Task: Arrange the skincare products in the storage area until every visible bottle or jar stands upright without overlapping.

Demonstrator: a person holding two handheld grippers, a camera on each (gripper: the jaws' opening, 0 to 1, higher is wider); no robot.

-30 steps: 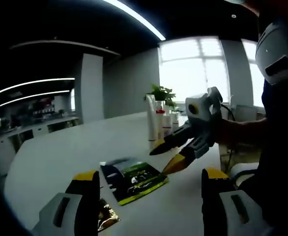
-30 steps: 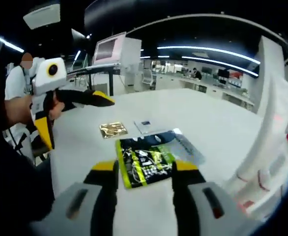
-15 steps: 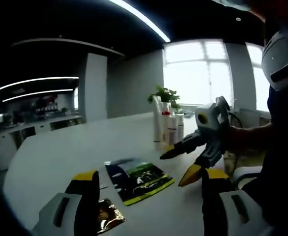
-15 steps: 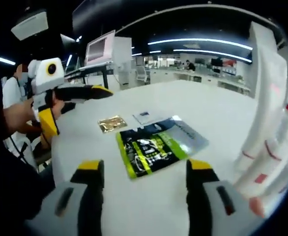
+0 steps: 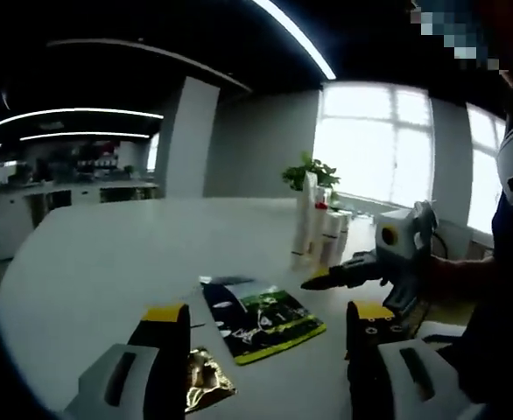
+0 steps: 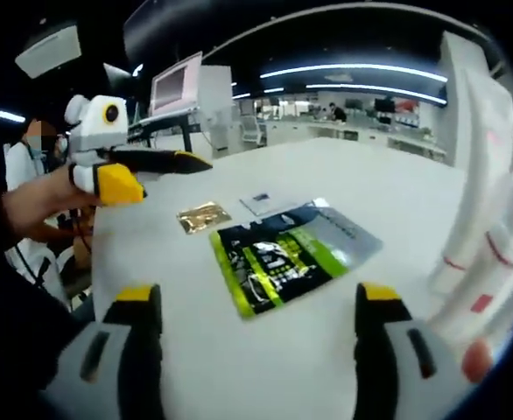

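Several white tubes and bottles [image 5: 318,234] with red caps and marks stand upright in a tight group on the white table [image 5: 108,262]; they loom blurred at the right edge [image 6: 488,236] of the right gripper view. A black-and-green pouch [image 6: 283,260] lies flat on a silvery pouch [image 6: 348,229]. A gold sachet [image 6: 202,216] and a small white sachet [image 6: 261,202] lie beyond it. My right gripper [image 6: 256,296] is open wide, low over the near edge of the pouch [image 5: 261,317]. My left gripper [image 5: 265,325] is open and empty above the gold sachet [image 5: 206,389].
A potted plant [image 5: 309,171] stands behind the tubes by the bright windows. The left gripper [image 6: 160,172] hangs over the table's left edge in a person's hand. Desks and a monitor [image 6: 179,87] stand behind; counters line the far wall.
My right gripper's jaws have spread much wider. In the left gripper view the right gripper has drifted right and away from the pouch. The left gripper has turned slightly.
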